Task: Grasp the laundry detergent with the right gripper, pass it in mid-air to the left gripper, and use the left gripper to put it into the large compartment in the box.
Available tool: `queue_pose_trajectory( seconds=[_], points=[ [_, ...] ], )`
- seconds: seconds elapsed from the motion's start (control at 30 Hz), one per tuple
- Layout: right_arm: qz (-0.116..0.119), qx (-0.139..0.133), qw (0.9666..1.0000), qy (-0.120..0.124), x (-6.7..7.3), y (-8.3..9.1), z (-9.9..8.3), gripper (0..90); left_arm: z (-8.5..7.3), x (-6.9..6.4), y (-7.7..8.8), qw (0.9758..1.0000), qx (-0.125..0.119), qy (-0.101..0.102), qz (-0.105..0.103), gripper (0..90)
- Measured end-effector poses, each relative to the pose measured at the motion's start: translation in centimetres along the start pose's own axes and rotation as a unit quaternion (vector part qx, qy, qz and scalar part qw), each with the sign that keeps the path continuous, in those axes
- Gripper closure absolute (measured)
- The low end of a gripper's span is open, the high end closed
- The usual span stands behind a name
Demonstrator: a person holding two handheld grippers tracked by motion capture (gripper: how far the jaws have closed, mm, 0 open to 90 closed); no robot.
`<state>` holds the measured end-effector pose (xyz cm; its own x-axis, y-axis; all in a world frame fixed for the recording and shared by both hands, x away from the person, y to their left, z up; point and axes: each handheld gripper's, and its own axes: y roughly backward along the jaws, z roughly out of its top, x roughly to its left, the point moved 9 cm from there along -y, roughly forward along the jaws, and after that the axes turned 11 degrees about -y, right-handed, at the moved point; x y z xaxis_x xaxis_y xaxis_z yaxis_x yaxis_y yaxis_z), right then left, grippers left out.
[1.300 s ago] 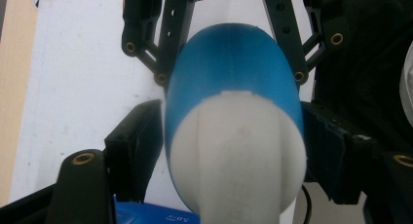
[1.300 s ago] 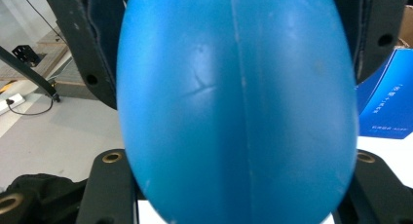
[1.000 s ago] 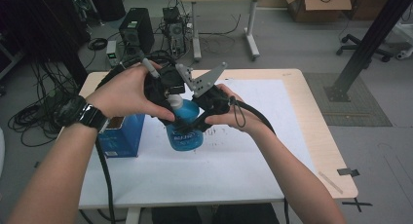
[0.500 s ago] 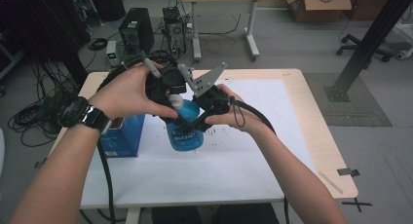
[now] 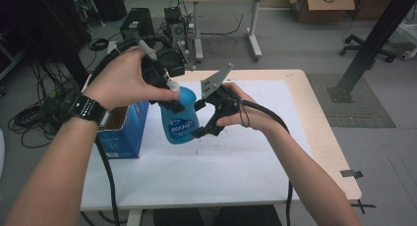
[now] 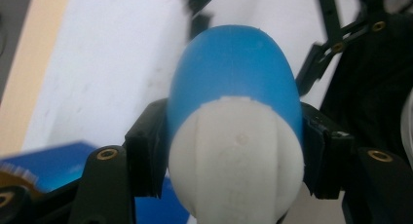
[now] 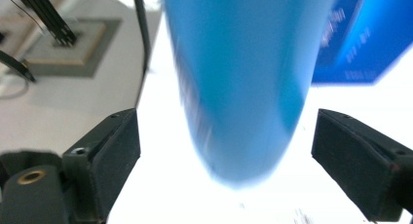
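Blue bottle point(image 5: 180, 119) with white cap — clamped by left gripper point(image 5: 169, 96), right gripper point(image 5: 209, 119) released.

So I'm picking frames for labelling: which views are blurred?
Right gripper view: the blue bottle is smeared, though the claw pads look sharp. Left gripper view: its white cap is soft, too close. High view: fairly sharp, evenly lit.

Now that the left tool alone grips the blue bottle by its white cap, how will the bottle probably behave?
The blue bottle looks like smooth rigid plastic, so it probably keeps its shape. Held only at the white cap by the left tool, it may swing or tilt. The rounded cap could slip between the pads.
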<state>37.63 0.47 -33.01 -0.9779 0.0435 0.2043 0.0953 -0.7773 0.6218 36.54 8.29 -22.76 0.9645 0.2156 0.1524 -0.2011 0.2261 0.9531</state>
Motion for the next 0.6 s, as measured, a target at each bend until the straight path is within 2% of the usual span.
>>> queue_pose_trajectory(
  seconds=[0.07, 0.13, 0.17, 0.2, 0.27, 0.3, 0.33, 0.43, 0.47, 0.53, 0.57, 0.6],
  points=[
    [-0.015, 0.022, 0.9997, -0.002, -0.5, 0.5, -1.0, 9.5, -0.4, 0.8, 0.8, 0.9992, 0.012, 0.034, 0.017, 38.1],
    [-0.033, 0.044, 0.9985, -0.003, -1.2, 1.2, -2.0, 9.6, -0.7, 1.7, 1.7, 0.996, 0.018, 0.08, 0.035, 38.1],
    [-0.043, 0.056, 0.9975, -0.003, -1.5, 1.5, -2.5, 10.0, -0.9, 2.2, 2.2, 0.9939, 0.018, 0.1, 0.044, 38.2],
    [-0.056, 0.073, 0.9958, -0.002, -1.8, 1.9, -3.2, 10.0, -1.2, 2.6, 2.6, 0.9905, 0.019, 0.126, 0.051, 38.2],
    [-0.078, 0.115, 0.9903, 0.002, -2.4, 2.6, -4.6, 9.6, -1.7, 3.6, 3.5, 0.9841, 0.021, 0.162, 0.069, 38.2],
    [-0.085, 0.137, 0.9868, 0.001, -2.7, 3.0, -5.5, 9.1, -2.1, 4.0, 3.9, 0.9788, 0.022, 0.189, 0.076, 38.2],
    [-0.092, 0.159, 0.983, 0.003, -2.9, 3.4, -6.3, 9.1, -2.4, 4.4, 4.3, 0.9745, 0.022, 0.207, 0.084, 38.2],
    [-0.108, 0.225, 0.9683, -0.006, -3.4, 4.8, -9.1, 9.2, -3.6, 5.5, 5.5, 0.9551, 0.022, 0.278, 0.101, 38.2],
    [-0.115, 0.24, 0.9638, -0.007, -3.7, 5.4, -9.8, 9.4, -4.1, 5.8, 5.9, 0.9493, 0.024, 0.295, 0.105, 38.2],
    [-0.12, 0.261, 0.9578, -0.014, -4.0, 6.5, -11.2, 9.7, -5.2, 6.5, 6.8, 0.9378, 0.026, 0.325, 0.118, 38.2],
    [-0.126, 0.27, 0.9545, -0.017, -4.2, 7.2, -11.9, 9.8, -5.6, 6.7, 7.0, 0.9347, 0.029, 0.333, 0.121, 38.2],
    [-0.13, 0.273, 0.9529, -0.019, -4.3, 7.7, -12.3, 9.9, -6.1, 6.9, 7.3, 0.9297, 0.031, 0.344, 0.127, 38.2]
  ],
)
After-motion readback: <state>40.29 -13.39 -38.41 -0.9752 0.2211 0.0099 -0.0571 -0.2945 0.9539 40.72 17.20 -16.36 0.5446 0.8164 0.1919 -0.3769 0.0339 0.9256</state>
